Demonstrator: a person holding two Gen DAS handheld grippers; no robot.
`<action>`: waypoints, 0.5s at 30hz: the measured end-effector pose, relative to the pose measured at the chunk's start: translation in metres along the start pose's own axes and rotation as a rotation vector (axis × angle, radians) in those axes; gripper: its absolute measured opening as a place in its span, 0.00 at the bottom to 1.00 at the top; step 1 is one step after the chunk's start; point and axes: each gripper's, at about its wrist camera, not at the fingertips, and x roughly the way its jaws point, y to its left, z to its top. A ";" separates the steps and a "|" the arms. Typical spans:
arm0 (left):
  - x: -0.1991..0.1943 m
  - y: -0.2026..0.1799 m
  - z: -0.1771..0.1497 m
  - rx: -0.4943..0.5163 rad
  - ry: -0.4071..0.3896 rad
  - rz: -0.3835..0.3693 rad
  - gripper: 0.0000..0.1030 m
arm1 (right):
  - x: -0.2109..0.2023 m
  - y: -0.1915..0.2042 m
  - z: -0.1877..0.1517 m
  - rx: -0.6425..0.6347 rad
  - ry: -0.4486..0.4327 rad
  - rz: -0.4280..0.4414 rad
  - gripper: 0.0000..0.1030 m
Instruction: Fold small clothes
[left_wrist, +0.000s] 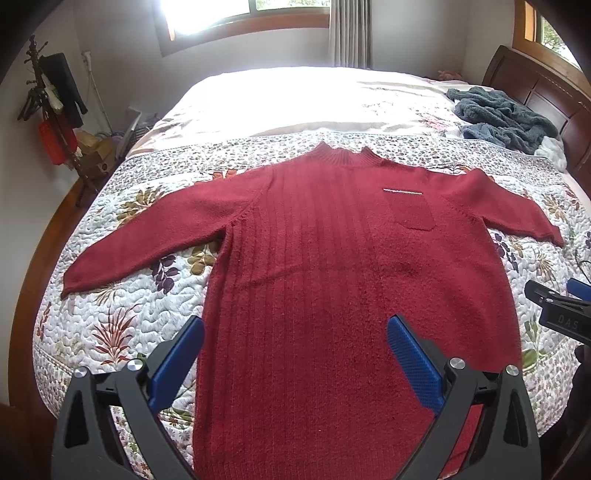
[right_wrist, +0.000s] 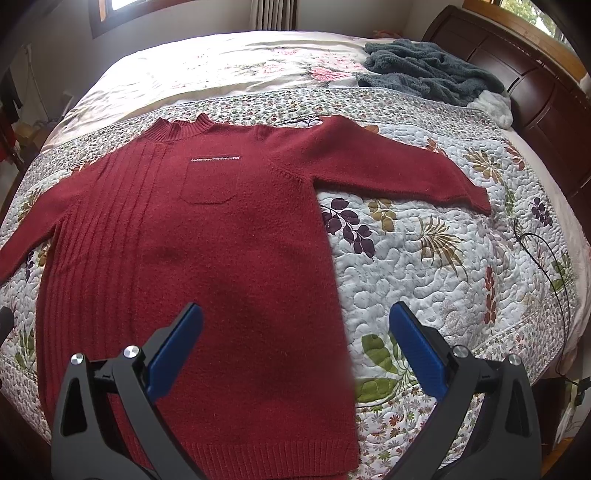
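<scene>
Red sweater (left_wrist: 332, 258) flat on floral quilt (right_wrist: 424, 266) — wooden headboard (right_wrist: 524, 85) behind.

Sweater (left_wrist: 325, 266) lies flat on quilt (left_wrist: 122, 295), front up, collar toward far side of bed (right_wrist: 258, 62), hem toward near edge. Sleeves spread out left and right. Chest pocket (right_wrist: 208, 184) sits on the right half of the body. Left tongs (left_wrist: 295, 354) hang above lower body of sweater; right tongs (right_wrist: 295, 343) straddle its right side edge. Crumpled blanket (right_wrist: 424, 70) lies far right, by headboard (right_wrist: 535, 92). Coat stand (left_wrist: 51, 110) stands on floor left of bed.
</scene>
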 end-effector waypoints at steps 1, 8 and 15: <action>0.000 -0.002 0.001 -0.001 0.000 0.001 0.96 | 0.000 0.000 0.000 0.000 -0.002 0.000 0.97; -0.001 -0.001 0.002 0.000 -0.003 0.005 0.96 | 0.000 0.000 0.001 -0.003 -0.004 -0.002 0.97; -0.001 0.000 0.001 -0.003 -0.004 0.004 0.96 | 0.000 0.000 0.001 -0.002 -0.005 -0.002 0.97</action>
